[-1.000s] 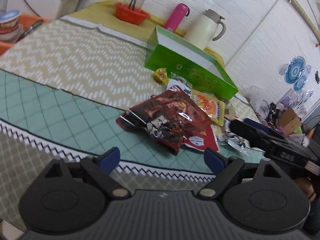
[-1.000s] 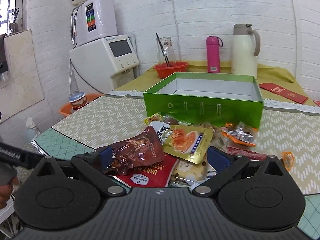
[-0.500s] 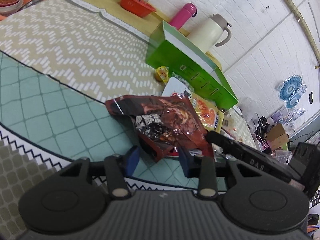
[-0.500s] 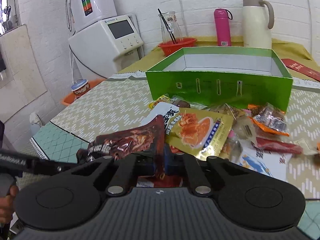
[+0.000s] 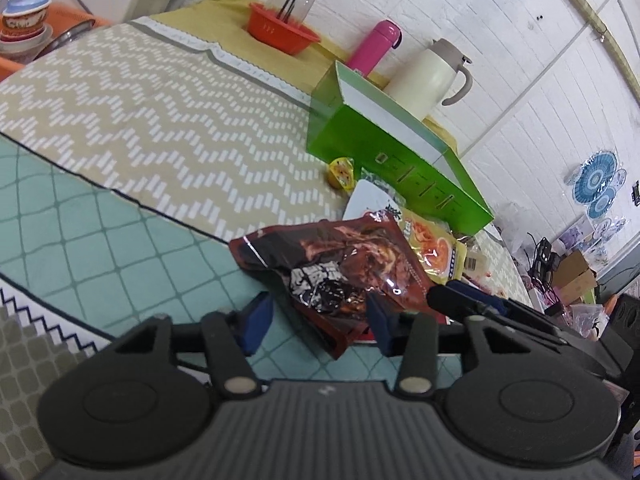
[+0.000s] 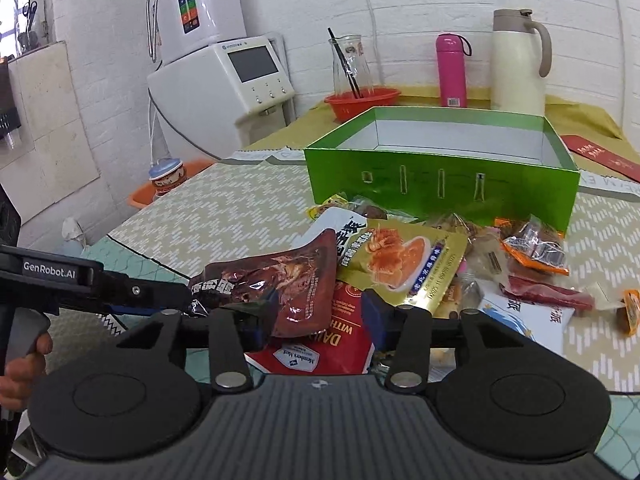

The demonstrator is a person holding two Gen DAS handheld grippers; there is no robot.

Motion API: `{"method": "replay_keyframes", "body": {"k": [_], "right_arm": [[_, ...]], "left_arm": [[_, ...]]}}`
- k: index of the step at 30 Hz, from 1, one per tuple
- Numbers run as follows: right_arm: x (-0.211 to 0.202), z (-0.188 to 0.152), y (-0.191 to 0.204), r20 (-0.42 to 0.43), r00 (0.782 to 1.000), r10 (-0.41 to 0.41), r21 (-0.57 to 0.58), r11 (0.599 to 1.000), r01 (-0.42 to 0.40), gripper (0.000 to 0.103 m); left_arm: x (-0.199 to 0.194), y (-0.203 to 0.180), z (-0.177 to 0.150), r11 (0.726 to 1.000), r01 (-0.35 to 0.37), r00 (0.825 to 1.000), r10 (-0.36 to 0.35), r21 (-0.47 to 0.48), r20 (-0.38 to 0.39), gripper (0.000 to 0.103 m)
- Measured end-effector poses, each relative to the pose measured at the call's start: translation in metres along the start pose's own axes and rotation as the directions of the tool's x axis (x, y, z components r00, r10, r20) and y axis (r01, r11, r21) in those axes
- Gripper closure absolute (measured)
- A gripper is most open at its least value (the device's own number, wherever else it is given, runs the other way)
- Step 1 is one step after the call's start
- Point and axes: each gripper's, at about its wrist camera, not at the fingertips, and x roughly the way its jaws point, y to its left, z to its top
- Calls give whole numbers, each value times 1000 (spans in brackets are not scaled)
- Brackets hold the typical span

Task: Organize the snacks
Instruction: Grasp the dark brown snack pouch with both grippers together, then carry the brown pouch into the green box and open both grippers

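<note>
Dark brown snack pouch (image 5: 340,264) lying in front of the green box (image 5: 384,152), long axis slanting away from it, near end between the left gripper (image 5: 318,320) pads. Jaws opening, nothing clamped. Right gripper (image 6: 316,320) opening too, straddling pouch corner and red packet (image 6: 320,344), gripping neither.

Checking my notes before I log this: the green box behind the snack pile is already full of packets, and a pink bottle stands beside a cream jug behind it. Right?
Not quite. The green box holds no packets: the right wrist view shows only bare white inner walls. The snack pile lies on the table in front of it. The pink bottle does stand beside the cream jug behind it.
</note>
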Motion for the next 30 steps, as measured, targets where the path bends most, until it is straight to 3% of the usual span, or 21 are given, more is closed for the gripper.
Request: {"method": "replay_keyframes", "body": {"k": [5, 6, 7, 9, 10, 11, 12, 14, 16, 23, 30], "right_arm": [[12, 4, -2, -19, 1000, 8, 10, 1000, -8, 24], [13, 5, -3, -18, 1000, 9, 13, 1000, -8, 24], [15, 6, -4, -20, 1000, 12, 17, 1000, -12, 24], [20, 7, -5, -33, 999, 27, 32, 999, -26, 24], [26, 7, -6, -50, 998, 34, 41, 999, -32, 24], [28, 6, -5, -43, 999, 29, 38, 999, -27, 25], [28, 6, -3, -40, 999, 34, 27, 999, -33, 43], [24, 9, 4, -31, 1000, 3, 13, 1000, -2, 47], [14, 11, 10, 10, 1000, -25, -15, 1000, 26, 67], [-20, 32, 9, 125, 992, -31, -18, 999, 34, 71], [-41, 64, -8, 239, 967, -87, -2, 996, 90, 70]], "left_arm": [[3, 2, 2, 1000, 4, 1000, -4, 7, 2, 58], [3, 3, 3, 1000, -9, 1000, 9, 0, 16, 43], [1, 5, 3, 1000, -25, 999, 25, -8, 33, 38], [4, 6, 6, 999, -31, 999, 30, 22, 32, 46], [7, 5, 7, 999, -23, 1000, 22, 36, 19, 58], [12, 6, 9, 999, -13, 1000, 13, 38, 1, 81], [15, 7, 9, 1000, 2, 1000, -1, 26, -11, 86], [14, 3, 9, 999, -13, 1000, 13, 34, -1, 87], [9, -2, 8, 999, -8, 1000, 7, 51, 12, 87], [-14, -27, 22, 994, 47, 995, -56, 102, 81, 87], [-11, -66, 60, 978, 109, 984, -132, 178, 122, 87]]}}
